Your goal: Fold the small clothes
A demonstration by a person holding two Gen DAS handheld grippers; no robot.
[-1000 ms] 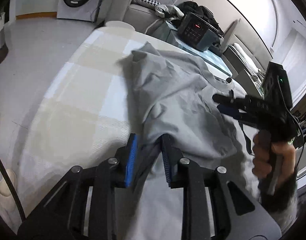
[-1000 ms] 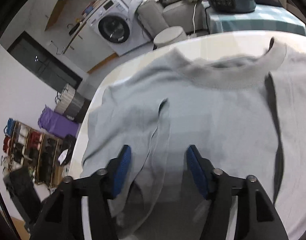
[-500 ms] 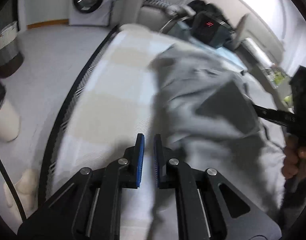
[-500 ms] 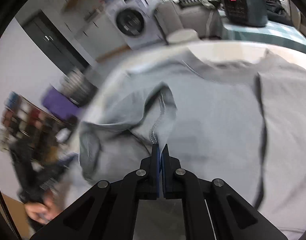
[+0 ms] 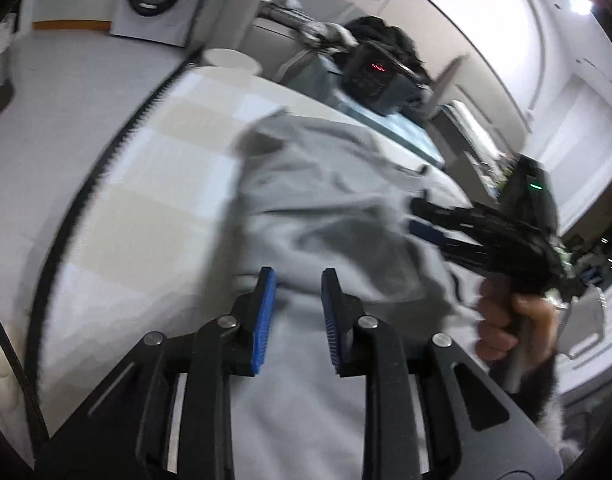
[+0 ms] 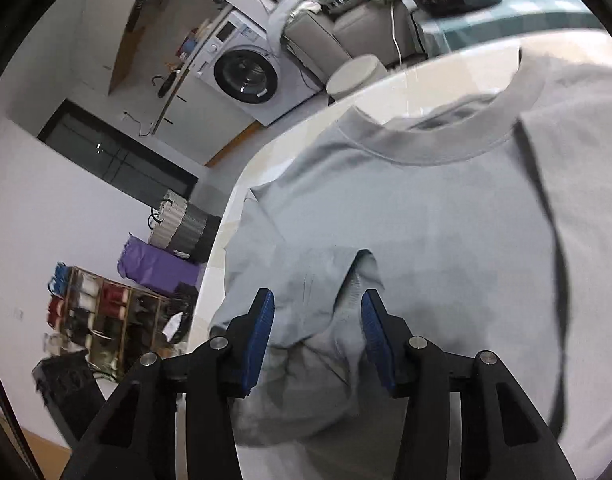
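Note:
A grey T-shirt (image 5: 325, 208) lies on a round table with a checked cloth (image 5: 154, 184). My left gripper (image 5: 298, 276) hovers over the shirt's near part; its jaws are opening, and the blue pads press on nothing. In the right wrist view the collar (image 6: 445, 148) points away from me. A folded-in sleeve (image 6: 329, 280) lies on the shirt's chest. My right gripper (image 6: 317, 296) is just above that sleeve, jaws opening, and the cloth sits loose between the pads. The left wrist view shows the right gripper (image 5: 415, 216) held by a hand (image 5: 505, 320).
The table's rim (image 6: 226, 216) curves close on the left. Beyond it stand a washing machine (image 6: 246, 76), a white stool (image 6: 355, 74), a sofa with clothes, and a black device with a red display (image 5: 373, 72). A purple bag (image 6: 154, 264) and a shoe shelf (image 6: 102, 312) are on the floor.
Both grippers were shut half a second ago and now stand open. The right one has let go of the sleeve hem, which lies on the shirt. The left one has risen.

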